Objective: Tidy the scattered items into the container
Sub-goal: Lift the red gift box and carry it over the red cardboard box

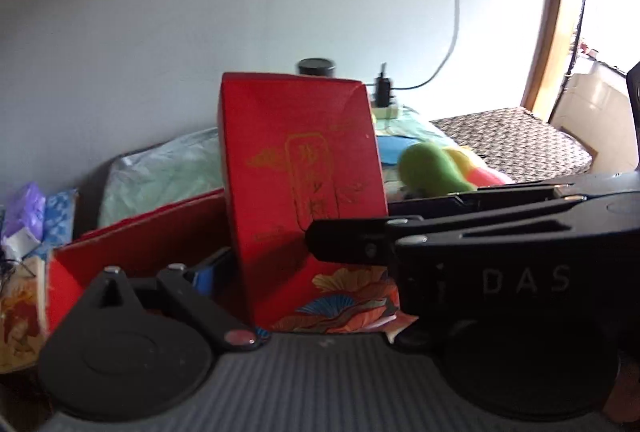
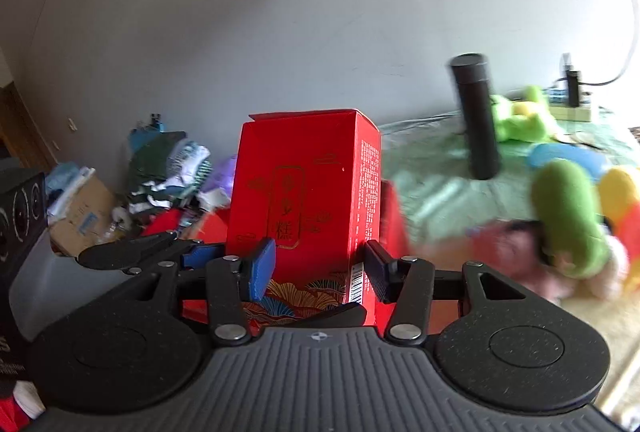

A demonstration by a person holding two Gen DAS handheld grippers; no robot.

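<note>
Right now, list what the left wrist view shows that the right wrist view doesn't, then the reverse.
Left only: a patterned dark mat by a bright doorway.
Right only: the whole black flask, a clothes pile, a cardboard box, the right gripper clamping the red box.
Both: the red box upright, the green plush toy, the wall cable.

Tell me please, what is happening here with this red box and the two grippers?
A person holds a gripper in each hand. The right gripper is shut on the lower part of a tall red box, its pads pressing on both sides. The left gripper stands open around the same box, seen from the other side. Plush toys and a dark bottle lie scattered on the green cover behind. The red container sits beside the box.
</note>
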